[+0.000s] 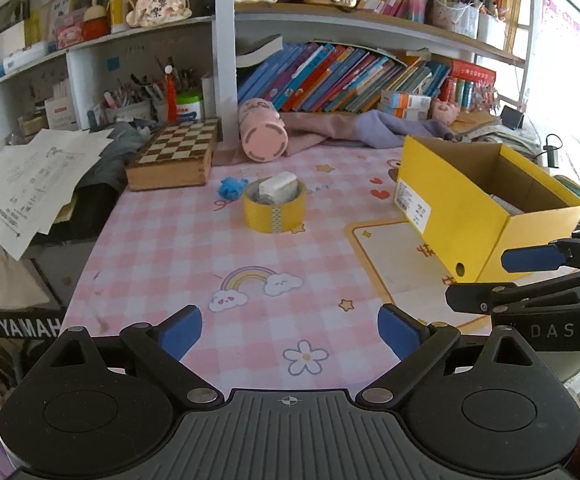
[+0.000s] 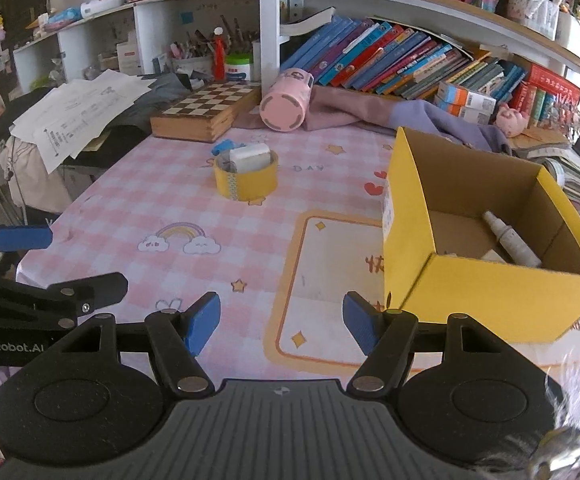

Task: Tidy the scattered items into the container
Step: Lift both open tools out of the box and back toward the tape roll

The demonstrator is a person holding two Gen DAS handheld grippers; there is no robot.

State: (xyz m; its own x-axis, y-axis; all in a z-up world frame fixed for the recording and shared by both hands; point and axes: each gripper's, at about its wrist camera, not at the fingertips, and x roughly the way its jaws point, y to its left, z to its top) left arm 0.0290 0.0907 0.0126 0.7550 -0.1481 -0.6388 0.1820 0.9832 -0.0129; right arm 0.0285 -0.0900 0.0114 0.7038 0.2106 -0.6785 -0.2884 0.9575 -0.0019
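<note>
Left wrist view first: the left gripper (image 1: pixel 290 334) hangs over the pink checked tablecloth (image 1: pixel 161 248) with its jaws spread wide and nothing between them. The yellow tape roll (image 1: pixel 274 209) stands mid-table, well ahead of it, with a white block (image 1: pixel 277 185) propped in its hole and a small blue thing (image 1: pixel 231 188) just behind. The yellow box (image 1: pixel 462 216) is off to the right. Likely trouble: that white block only sits loosely on the roll, so grabbing the roll at a tilt could tip it out, or the roll could skid on the smooth cloth if one finger lands first.

Right wrist view: the right gripper (image 2: pixel 281 326) is about half open and empty, close beside the box's near corner (image 2: pixel 430 258). Inside the box lies a white bottle (image 2: pixel 512 240) with something pale next to it. With the gripper that near, a careless swing could shove the light cardboard sideways.

The room's a cluttered study desk: a chessboard box (image 2: pixel 205 110), a pink cylinder (image 2: pixel 285 104) on its side, loose papers (image 2: pixel 77 112) hanging off the left edge, crumpled cloth, and shelves crammed with books (image 2: pixel 390 64). Plenty back there to snag on.
</note>
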